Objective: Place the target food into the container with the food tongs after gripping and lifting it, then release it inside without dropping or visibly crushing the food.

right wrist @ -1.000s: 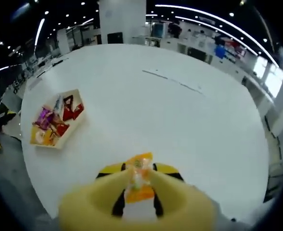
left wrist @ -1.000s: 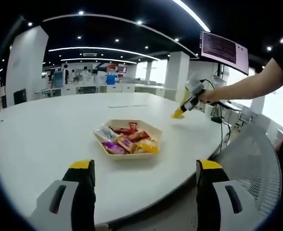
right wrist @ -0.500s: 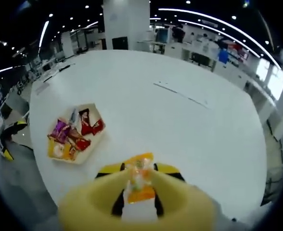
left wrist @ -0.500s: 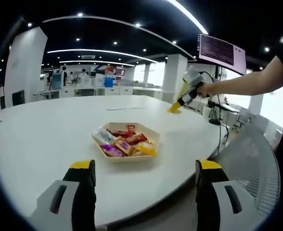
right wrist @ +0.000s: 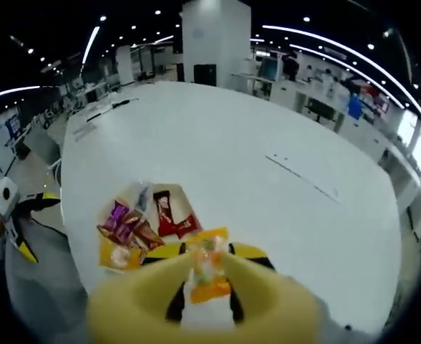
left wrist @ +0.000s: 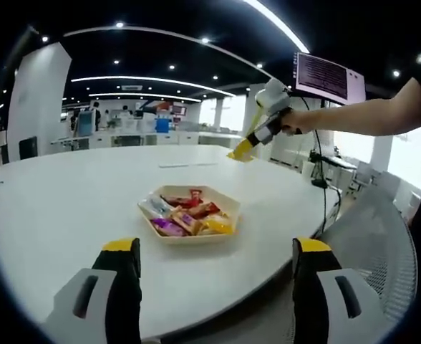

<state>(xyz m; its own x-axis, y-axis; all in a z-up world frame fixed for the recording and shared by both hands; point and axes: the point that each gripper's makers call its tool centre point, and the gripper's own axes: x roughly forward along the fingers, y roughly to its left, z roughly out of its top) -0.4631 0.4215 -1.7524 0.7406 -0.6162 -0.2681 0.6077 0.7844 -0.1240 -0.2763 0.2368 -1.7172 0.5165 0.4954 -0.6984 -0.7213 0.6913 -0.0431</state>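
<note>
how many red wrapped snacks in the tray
2 clearly: both red snacks lie side by side at the right end of the tray in the right gripper view. Others may be hidden under the pile or the yellow tongs.

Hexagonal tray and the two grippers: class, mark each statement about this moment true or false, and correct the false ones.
1. The hexagonal tray holds several wrapped snacks. True.
2. The yellow tongs grip an orange packet. True.
3. The tray sits on a dark wooden table. False: the table is white.
4. The left gripper is shut on a snack. False: its jaws stand apart, holding nothing.
5. The right gripper rests inside the tray. False: it is held in the air, not touching the tray.
</note>
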